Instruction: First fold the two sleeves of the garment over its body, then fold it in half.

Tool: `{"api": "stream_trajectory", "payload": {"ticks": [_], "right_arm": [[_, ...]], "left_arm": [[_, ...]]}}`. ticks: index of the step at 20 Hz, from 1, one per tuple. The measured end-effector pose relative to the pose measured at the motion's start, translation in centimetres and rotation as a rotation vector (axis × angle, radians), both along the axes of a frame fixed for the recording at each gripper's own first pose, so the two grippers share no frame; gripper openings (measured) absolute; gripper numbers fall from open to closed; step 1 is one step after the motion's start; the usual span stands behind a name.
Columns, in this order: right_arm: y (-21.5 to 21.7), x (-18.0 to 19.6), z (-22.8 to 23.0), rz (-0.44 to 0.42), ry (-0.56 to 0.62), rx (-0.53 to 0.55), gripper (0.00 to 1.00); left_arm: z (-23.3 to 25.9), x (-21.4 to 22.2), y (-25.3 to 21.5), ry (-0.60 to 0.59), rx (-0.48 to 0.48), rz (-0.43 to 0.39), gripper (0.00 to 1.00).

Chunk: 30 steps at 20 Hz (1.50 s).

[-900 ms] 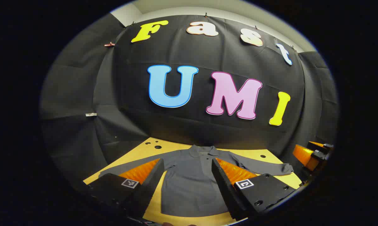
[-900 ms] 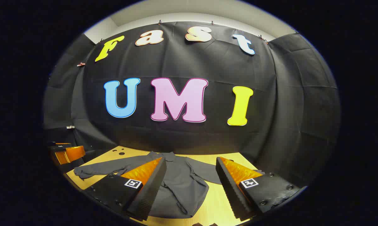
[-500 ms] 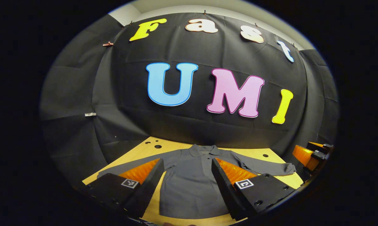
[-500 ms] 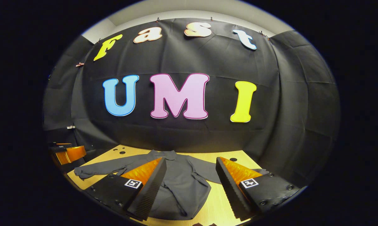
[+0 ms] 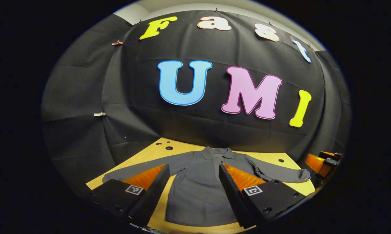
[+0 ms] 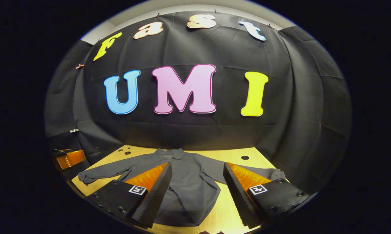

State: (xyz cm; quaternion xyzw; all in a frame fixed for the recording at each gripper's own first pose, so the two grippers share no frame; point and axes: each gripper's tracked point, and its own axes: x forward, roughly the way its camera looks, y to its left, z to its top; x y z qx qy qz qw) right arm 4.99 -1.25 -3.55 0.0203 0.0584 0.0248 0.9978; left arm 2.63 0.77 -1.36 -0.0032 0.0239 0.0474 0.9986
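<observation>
Garment lies flat, collar toward the wall, sleeves spread sideways.

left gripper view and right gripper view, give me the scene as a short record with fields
garment: grey collared shirt, flat on the wooden table, collar toward the wall
sleeves: both spread out sideways, neither folded yet
left gripper: open, above the shirt's body
right gripper: open, above the shirt
task stage: no fold done

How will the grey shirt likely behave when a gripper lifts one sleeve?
The grey shirt lies flat with soft wrinkles, so it will probably droop limply. Its sleeve looks thin and light, likely trailing. On the smooth wooden table, the body may slide.
</observation>
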Motion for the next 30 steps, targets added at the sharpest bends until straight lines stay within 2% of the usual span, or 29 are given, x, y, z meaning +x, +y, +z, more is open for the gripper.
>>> {"api": "stream_trajectory", "payload": {"ticks": [6,9,13,15,20,23,27,30], "right_arm": [[-1.6,1.8,-1.6,-0.025,0.052,0.038,0.98],[-2.7,2.9,-2.8,-0.037,0.091,0.038,0.98],[-6.8,5.4,-4.5,-0.1,0.115,-0.047,0.98],[-8.7,6.8,-6.0,-0.117,0.161,-0.016,0.98],[-16.4,10.0,-10.0,-0.286,0.249,0.081,0.98],[-20.5,10.6,-12.2,-0.396,0.31,0.15,0.98],[-26.3,11.5,-14.9,-0.512,0.364,0.156,0.99],[-29.5,12.4,-16.8,-0.568,0.393,0.178,0.99]], "left_arm": [[-0.4,0.6,0.1,0.015,0.051,0.05,0.96],[-0.6,0.8,-1.1,0.016,0.084,0.031,0.96],[-1.6,1.2,-1.9,0.043,0.08,0.022,0.96],[-2.2,1.5,-2.2,0.062,0.085,0.028,0.96],[-3.5,2.2,-2.6,0.101,0.119,0.041,0.96],[-4.4,3.1,-2.9,0.133,0.12,0.049,0.96],[-5.3,4.7,-3.3,0.179,0.108,0.071,0.96],[-6.0,5.6,-4.0,0.206,0.106,0.076,0.96]]}}
